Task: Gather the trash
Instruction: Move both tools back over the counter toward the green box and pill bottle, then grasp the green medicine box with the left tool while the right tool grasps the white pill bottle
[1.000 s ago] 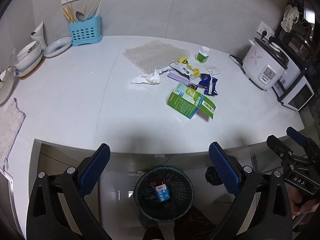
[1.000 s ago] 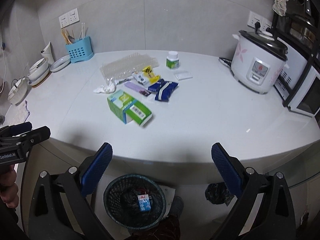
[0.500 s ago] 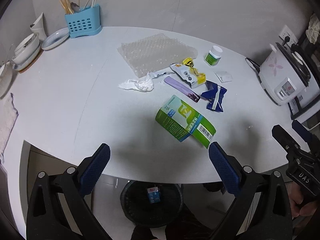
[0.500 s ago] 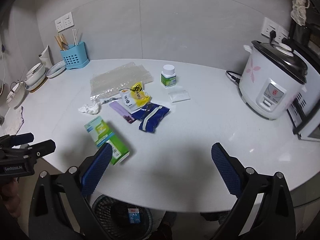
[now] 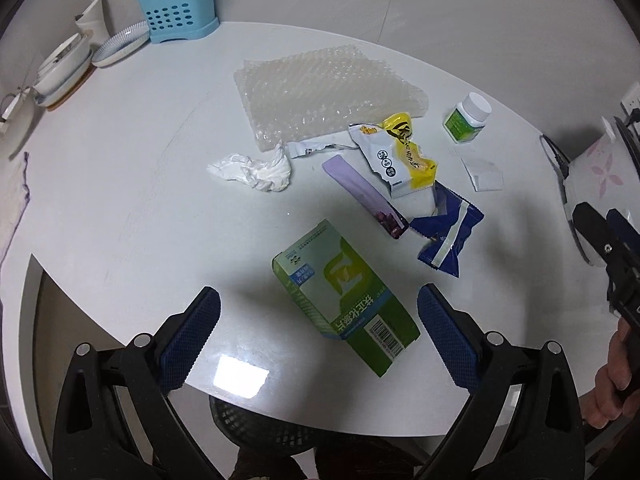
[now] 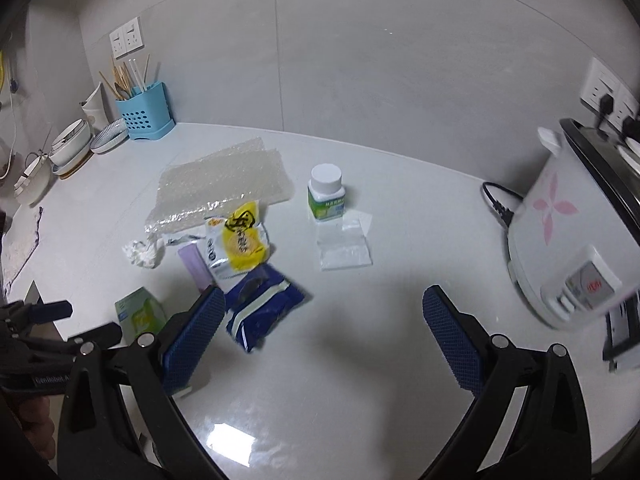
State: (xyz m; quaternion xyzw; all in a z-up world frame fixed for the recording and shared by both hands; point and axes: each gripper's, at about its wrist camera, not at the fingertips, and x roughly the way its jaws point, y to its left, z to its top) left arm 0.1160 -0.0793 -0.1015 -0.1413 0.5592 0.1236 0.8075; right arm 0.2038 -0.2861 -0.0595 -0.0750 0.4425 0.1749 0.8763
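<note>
Two grippers spread wide and empty over the white surface (image 5: 120, 184), green carton (image 5: 346, 300) lying flat between the left gripper (image 5: 318, 330) pads, dark blue wrapper (image 6: 262, 312) by the right gripper (image 6: 324, 330), crumpled tissue (image 5: 256, 168), bubble wrap (image 5: 320, 96) and yellow packet (image 5: 400, 156) farther ahead, rice cooker (image 6: 568, 248) off right

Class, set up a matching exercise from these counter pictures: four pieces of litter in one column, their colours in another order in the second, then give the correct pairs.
Things:
1. carton
2. crumpled tissue
3. snack wrapper
4. flat sachet

Colours:
A. white
B. lilac
C. green
D. dark blue

Pairs: 1-C, 2-A, 3-D, 4-B
</note>
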